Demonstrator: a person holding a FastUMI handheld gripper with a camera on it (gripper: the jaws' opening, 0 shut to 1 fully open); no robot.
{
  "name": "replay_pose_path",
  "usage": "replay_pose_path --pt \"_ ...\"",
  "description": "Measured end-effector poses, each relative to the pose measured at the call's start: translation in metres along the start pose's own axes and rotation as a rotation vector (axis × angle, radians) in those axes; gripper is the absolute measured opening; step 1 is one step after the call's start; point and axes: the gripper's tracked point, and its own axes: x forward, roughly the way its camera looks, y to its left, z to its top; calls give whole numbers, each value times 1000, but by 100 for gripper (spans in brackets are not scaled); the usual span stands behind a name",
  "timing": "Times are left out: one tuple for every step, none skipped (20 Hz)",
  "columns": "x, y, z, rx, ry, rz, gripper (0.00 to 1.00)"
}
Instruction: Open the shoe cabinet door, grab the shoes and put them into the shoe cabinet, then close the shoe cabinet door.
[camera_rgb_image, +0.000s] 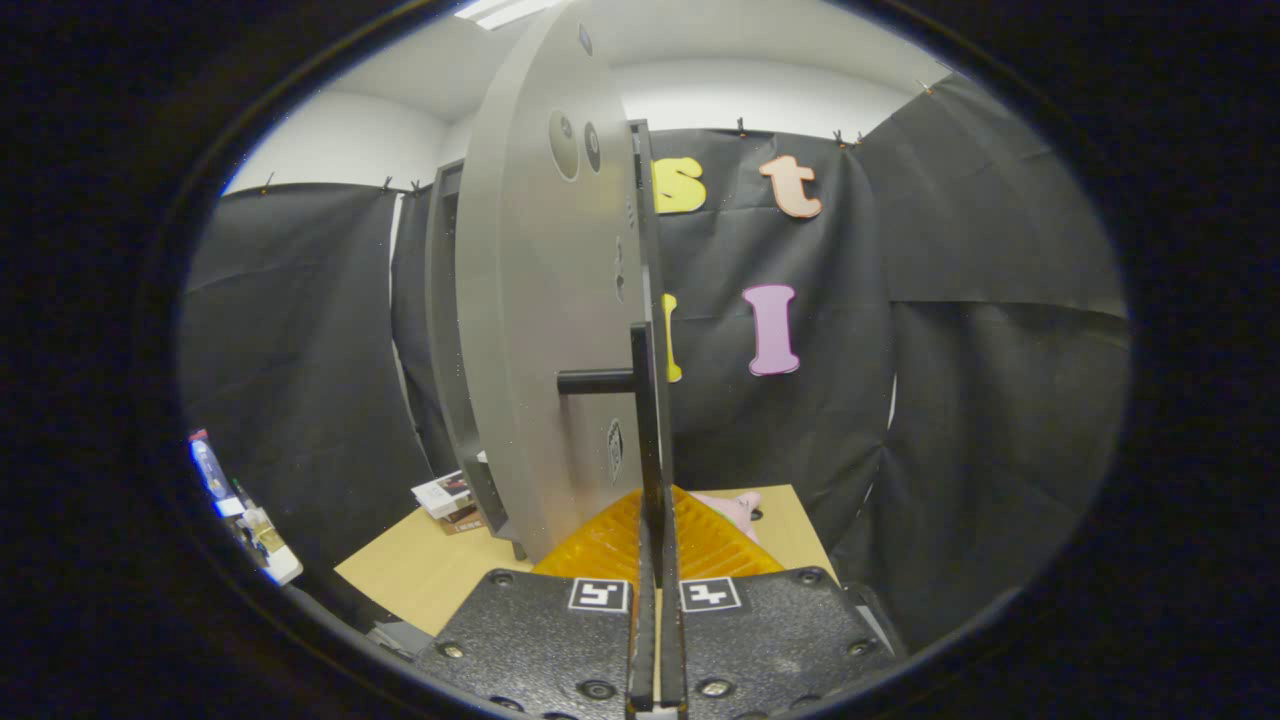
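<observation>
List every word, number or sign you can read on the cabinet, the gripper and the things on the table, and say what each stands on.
No text is readable.
On the gripper, fingers closed on the cabinet door edge: two square coded markers, patterns only, no words.
On the boxes beside the cabinet: print too small to read.

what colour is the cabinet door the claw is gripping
Grey, with a black edge, seen in the gripper view.

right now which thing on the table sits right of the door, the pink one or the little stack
The pink item, just beyond the claw, which grips the door by its edge; the stack lies left of the door.
</observation>
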Motion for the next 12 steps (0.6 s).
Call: replay_pose_path --pt "1 -3 0 6 -2 -7 5" --pt "0 -2 -1 18 -3 1 5" --pt "1 0 0 35 -5 13 5" --pt "2 2 0 47 -6 19 5" --pt "1 0 1 46 -8 17 5" --pt "2 -3 0 37 -11 8 5" --pt "2 -4 0 28 -14 3 5" --pt "1 -4 0 20 -14 -3 5" --pt "1 -5 -2 16 -13 -9 5" --pt "0 -9 -5 10 -5 -27 6" --pt "-5 -9 -4 10 -19 -26 10" --pt "-6 -12 -5 10 -26 -43 15"
